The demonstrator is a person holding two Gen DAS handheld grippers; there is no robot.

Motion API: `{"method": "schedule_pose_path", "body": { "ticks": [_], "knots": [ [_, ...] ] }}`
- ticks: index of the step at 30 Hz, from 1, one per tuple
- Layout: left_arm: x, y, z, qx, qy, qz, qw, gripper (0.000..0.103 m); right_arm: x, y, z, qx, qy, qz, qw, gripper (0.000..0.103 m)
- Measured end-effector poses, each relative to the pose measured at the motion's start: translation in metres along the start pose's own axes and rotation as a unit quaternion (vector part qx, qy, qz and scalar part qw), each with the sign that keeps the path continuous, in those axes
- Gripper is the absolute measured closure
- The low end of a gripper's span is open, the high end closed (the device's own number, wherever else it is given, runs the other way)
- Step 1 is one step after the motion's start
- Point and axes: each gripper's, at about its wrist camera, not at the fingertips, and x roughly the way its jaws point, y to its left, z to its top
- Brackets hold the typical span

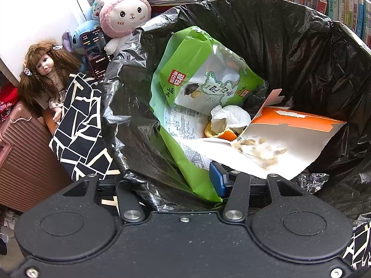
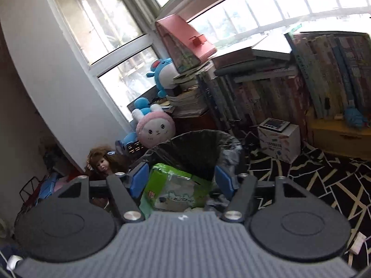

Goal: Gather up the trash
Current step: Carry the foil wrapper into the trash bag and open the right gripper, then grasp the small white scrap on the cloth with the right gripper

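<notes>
A trash bin lined with a black bag (image 1: 278, 34) fills the left wrist view. Inside lie a green snack wrapper (image 1: 185, 69), a crumpled tissue (image 1: 229, 115), orange peel (image 1: 222, 135), a torn orange-and-white carton (image 1: 289, 134) and a clear packet of shells (image 1: 262, 150). My left gripper (image 1: 174, 180) straddles the bin's near rim. Its one visible blue pad (image 1: 218, 180) is inside, the other finger is hidden behind the bag, and the jaws stand narrow on the rim. My right gripper (image 2: 182, 180) hovers open and empty in front of the bin (image 2: 197, 148), above the wrapper (image 2: 171, 185).
A doll (image 1: 44, 69), plush toys (image 1: 125, 16) and a phone (image 1: 96, 53) crowd the bin's left side. A pink suitcase (image 1: 23, 150) stands lower left. Book stacks (image 2: 266, 85) and a white box (image 2: 278, 141) sit behind and right, on a black-and-white patterned cloth (image 2: 324, 180).
</notes>
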Motion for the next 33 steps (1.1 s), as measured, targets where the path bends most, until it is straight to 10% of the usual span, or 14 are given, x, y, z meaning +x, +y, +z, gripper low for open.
{"method": "schedule_pose_path", "body": {
  "ticks": [7,16,28,33],
  "knots": [
    [0.000,-0.001,0.000,0.000,0.000,0.000,1.0000,0.055,-0.026,-0.094,-0.015,0.079,-0.017,-0.164,0.983,0.024],
    [0.000,0.000,-0.001,0.001,0.001,0.001,1.0000,0.055,-0.021,-0.210,-0.096,0.153,0.073,-0.365,0.915,0.024],
    [0.001,0.001,0.000,0.004,0.005,0.003,1.0000,0.055,0.022,-0.218,-0.128,0.127,0.124,-0.375,0.910,0.028],
    [0.002,0.002,0.000,0.005,0.005,0.001,1.0000,0.055,0.036,-0.217,-0.126,0.123,0.151,-0.377,0.906,0.073]
  ]
}}
